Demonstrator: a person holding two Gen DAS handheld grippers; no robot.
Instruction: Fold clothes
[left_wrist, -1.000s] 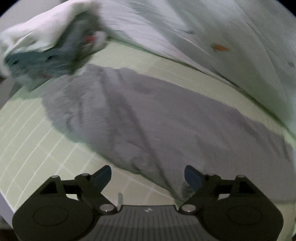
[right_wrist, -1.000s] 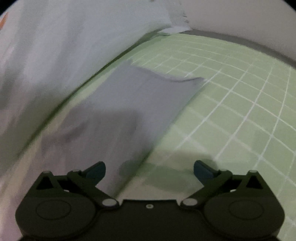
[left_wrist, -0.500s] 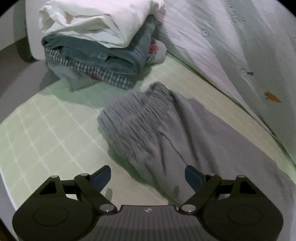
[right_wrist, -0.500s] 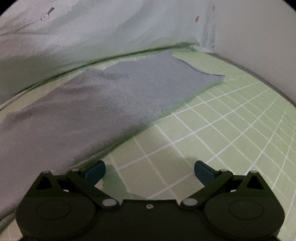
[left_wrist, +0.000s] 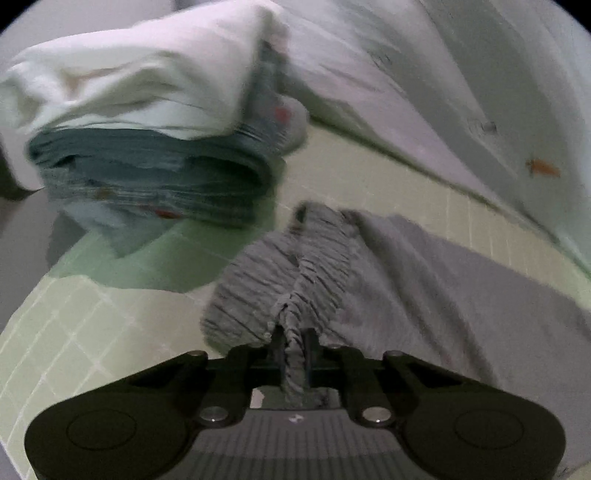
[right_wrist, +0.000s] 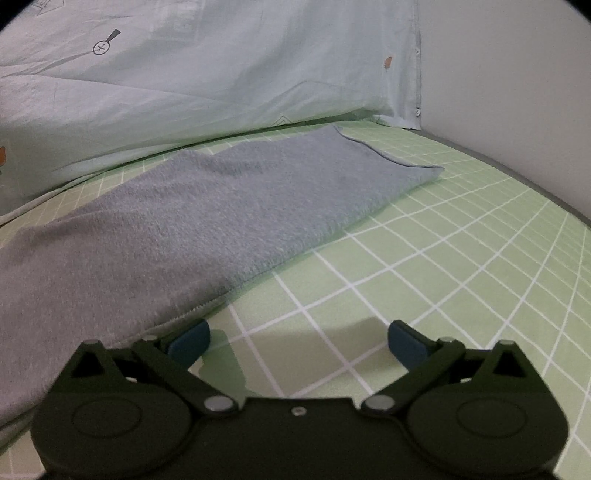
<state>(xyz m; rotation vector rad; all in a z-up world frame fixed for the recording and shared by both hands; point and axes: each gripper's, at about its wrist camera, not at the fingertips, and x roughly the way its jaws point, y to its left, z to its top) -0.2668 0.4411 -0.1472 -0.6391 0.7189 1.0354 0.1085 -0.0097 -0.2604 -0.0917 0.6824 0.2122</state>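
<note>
Since half a second ago our left gripper (left_wrist: 294, 354) has just been closing and now pinches the waistband of the grey pants (left_wrist: 406, 280) lying on the bed (right_wrist: 461, 258). Our right gripper (right_wrist: 297, 341) hangs with fingers wide beside the pant leg, holding nothing. Folded pile (left_wrist: 147, 147) is done, these pants aren't folded yet.

Dim indoor light. Bed with pale green sheet (right_wrist: 461, 258) gridded in white lines, filling the near ground. Light printed duvet (right_wrist: 221, 74) heaped along the far side, small orange motifs on it. Plain pale wall (right_wrist: 517, 92) at far right.
</note>
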